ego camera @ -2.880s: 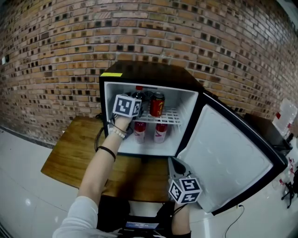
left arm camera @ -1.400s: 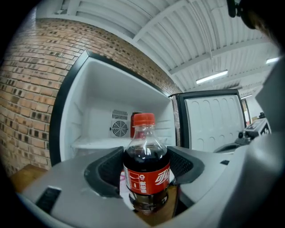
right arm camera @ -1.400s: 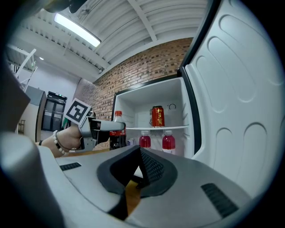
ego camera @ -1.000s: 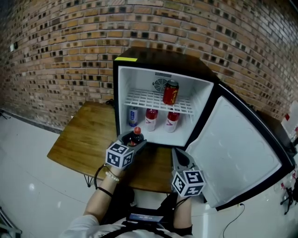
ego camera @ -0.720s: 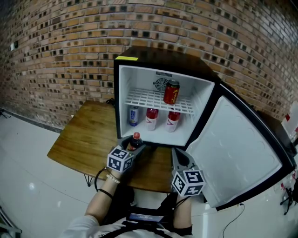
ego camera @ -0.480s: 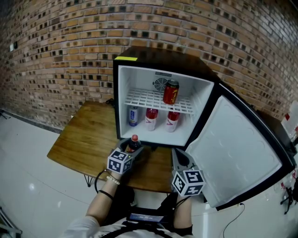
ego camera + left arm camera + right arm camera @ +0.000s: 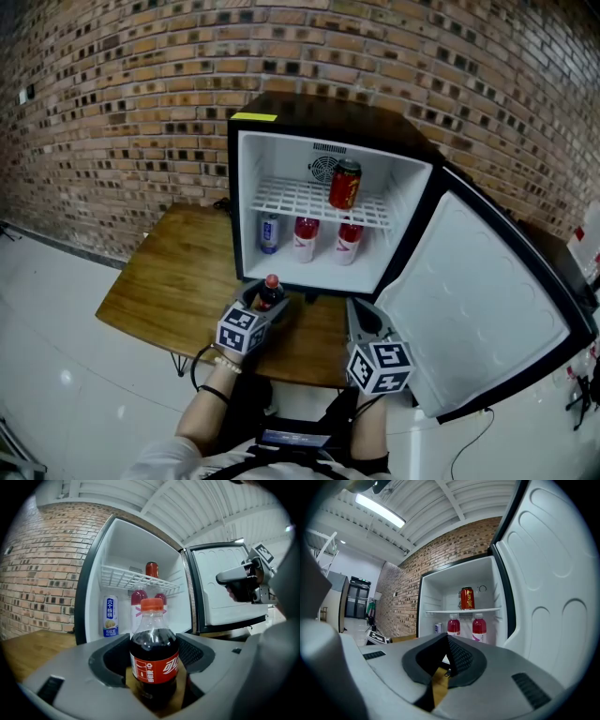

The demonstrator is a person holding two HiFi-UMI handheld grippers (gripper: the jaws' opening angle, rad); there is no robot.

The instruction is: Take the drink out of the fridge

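Right claw (image 7: 446, 660), nearest you: clenched on nothing, pads meeting at the tips, level beside the open door (image 7: 469, 309). No change here.

Left claw (image 7: 152, 660): grasping the cola bottle (image 7: 153, 653) around its labelled body, bottle upright, cap on top.

Change noted: a few seconds ago this claw was up inside the fridge (image 7: 328, 117); a second ago it held the bottle above the bench (image 7: 169, 281). You have since lowered it, and the bottle now sits low over the wood just in front of the fridge. Whether its base touches cannot be told.

Meaning: the drink is out, so the task's main step looks done. What remains, by my reading, is to set the bottle down and let go.

Further back: blue-and-white can (image 7: 269, 234) and two pink bottles (image 7: 304, 239) on the fridge floor, red can (image 7: 345, 185) on the wire shelf (image 7: 300, 202).
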